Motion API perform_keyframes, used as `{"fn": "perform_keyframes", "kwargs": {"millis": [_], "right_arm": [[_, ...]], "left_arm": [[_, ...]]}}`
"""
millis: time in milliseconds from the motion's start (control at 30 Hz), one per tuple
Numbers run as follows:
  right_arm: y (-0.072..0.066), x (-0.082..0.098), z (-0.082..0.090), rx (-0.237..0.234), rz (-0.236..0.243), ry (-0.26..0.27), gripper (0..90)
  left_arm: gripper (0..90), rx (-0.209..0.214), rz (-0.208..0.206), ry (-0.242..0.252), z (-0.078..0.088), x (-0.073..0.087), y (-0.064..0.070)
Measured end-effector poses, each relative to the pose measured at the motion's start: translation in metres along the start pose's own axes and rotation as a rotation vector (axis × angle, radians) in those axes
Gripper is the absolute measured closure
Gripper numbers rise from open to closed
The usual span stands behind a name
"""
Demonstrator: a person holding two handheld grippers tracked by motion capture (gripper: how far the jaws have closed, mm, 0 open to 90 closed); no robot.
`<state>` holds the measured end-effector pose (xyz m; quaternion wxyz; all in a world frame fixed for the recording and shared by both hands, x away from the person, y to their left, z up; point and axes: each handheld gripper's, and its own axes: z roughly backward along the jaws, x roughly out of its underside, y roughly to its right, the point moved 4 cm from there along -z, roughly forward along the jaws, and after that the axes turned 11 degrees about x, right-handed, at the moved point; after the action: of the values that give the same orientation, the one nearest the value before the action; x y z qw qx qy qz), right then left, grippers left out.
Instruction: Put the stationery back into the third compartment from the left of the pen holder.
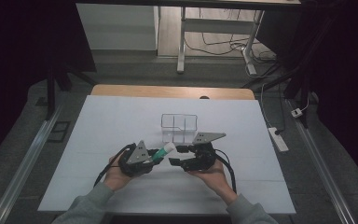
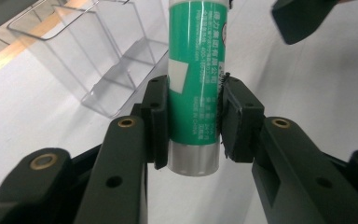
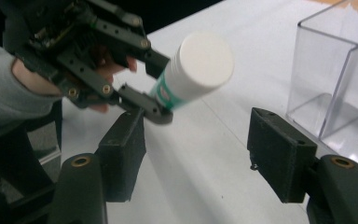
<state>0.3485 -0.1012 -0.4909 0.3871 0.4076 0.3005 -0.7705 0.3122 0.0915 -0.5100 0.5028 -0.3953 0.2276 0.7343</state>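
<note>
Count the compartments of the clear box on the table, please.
3, as far as the high view shows: the clear box has one wide compartment at its left and two smaller ones at its right, one behind the other.

My high camera looked down over the worktop (image 1: 121, 121) from its near edge; both claw cameras sat close, sharing the clear box (image 1: 179, 128).

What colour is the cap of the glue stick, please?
White; the cap shows best in the right gripper view.

A white sheet (image 1: 121, 135) covers the wooden table (image 1: 168, 91). A power strip (image 1: 278, 139) lies on the floor at right.
</note>
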Motion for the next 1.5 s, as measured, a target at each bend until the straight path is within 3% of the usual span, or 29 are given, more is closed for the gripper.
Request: {"fn": "perform_keyframes", "kwargs": {"millis": [367, 433, 533, 700, 800, 900, 1033, 1500], "right_arm": [[-0.006, -0.002, -0.001, -0.012, -0.017, 0.048, 57.5], [-0.005, -0.002, 0.000, -0.036, -0.027, 0.055, 60.4], [-0.006, -0.003, 0.000, -0.070, -0.043, 0.061, 63.3], [-0.008, -0.002, 0.000, -0.052, -0.013, 0.061, 63.8], [-0.008, -0.003, 0.002, -0.042, 0.001, 0.069, 63.8], [-0.008, -0.004, 0.004, -0.021, 0.010, 0.073, 63.9], [-0.005, -0.005, 0.009, 0.007, 0.019, 0.086, 63.9], [0.007, -0.017, 0.027, 0.073, 0.039, 0.135, 63.8]], "left_arm": [[65.0, 0.020, -0.021, -0.005, -0.012, -0.002, 0.012], [65.0, 0.020, -0.021, -0.007, -0.013, -0.002, 0.012], [64.9, 0.008, -0.030, -0.025, -0.016, -0.002, 0.014], [63.9, 0.002, -0.026, -0.024, -0.016, -0.002, 0.014], [53.0, -0.011, -0.020, -0.015, -0.015, -0.002, 0.014], [42.3, -0.020, 0.004, -0.013, -0.012, -0.002, 0.011], [34.9, -0.028, 0.038, -0.018, -0.006, 0.000, 0.008], [32.5, -0.024, 0.150, -0.041, 0.027, 0.033, 0.002]]}}
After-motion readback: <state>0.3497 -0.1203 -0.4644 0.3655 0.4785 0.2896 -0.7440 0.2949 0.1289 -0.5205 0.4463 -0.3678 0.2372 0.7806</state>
